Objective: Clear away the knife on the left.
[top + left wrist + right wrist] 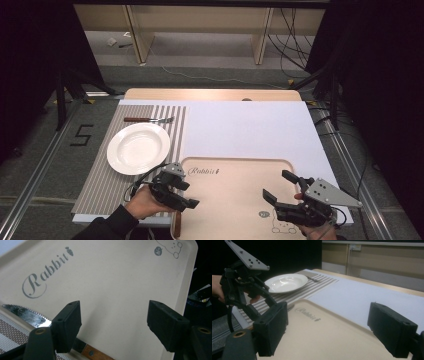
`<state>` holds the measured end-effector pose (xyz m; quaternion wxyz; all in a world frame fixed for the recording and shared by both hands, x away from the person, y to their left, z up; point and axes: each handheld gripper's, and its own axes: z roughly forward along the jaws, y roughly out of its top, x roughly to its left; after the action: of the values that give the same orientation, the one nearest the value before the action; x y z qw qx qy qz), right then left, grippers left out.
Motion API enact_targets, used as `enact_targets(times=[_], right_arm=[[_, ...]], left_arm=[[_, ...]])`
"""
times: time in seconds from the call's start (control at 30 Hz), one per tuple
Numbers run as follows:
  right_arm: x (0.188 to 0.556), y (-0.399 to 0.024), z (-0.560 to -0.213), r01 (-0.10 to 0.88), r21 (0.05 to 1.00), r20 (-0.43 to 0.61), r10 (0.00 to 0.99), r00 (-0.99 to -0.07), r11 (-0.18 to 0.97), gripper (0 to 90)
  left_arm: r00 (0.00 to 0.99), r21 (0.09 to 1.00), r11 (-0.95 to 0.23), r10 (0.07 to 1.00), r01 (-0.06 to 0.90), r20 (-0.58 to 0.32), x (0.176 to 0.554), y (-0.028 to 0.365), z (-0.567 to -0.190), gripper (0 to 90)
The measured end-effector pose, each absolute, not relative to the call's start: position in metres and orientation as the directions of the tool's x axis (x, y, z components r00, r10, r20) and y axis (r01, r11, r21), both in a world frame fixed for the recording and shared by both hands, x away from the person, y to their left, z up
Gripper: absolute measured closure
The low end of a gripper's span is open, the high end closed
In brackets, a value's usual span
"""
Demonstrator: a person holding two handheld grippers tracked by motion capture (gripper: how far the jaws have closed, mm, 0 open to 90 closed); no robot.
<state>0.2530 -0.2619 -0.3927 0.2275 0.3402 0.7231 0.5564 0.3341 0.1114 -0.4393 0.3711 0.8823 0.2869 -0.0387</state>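
Floor: grey, a "5" mark at left.
Shelving: light wood, top centre.
Cables: upper right.
Sides: black curtains.

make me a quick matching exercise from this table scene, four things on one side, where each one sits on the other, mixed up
Things:
1. white plate
2. fork
3. knife
4. beige tray

Places:
A. beside the tray's left edge, under the left gripper
B. on the striped mat, beyond the plate
C. near side of the white sheet, between the two grippers
D. middle of the striped mat

Pairs: 1-D, 2-B, 3-A, 4-C
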Motion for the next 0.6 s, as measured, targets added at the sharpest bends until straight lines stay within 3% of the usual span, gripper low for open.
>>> enact_targets(times=[0.6], right_arm=[[0.253, -0.262, -0.393, 0.240, 0.959, 0.050, 0.746, -0.664, 0.149, 17.7]], left_arm=[[0.844, 0.823, -0.345, 0.465, 0.452, -0.268, 0.324, 0.135, -0.418, 21.0]])
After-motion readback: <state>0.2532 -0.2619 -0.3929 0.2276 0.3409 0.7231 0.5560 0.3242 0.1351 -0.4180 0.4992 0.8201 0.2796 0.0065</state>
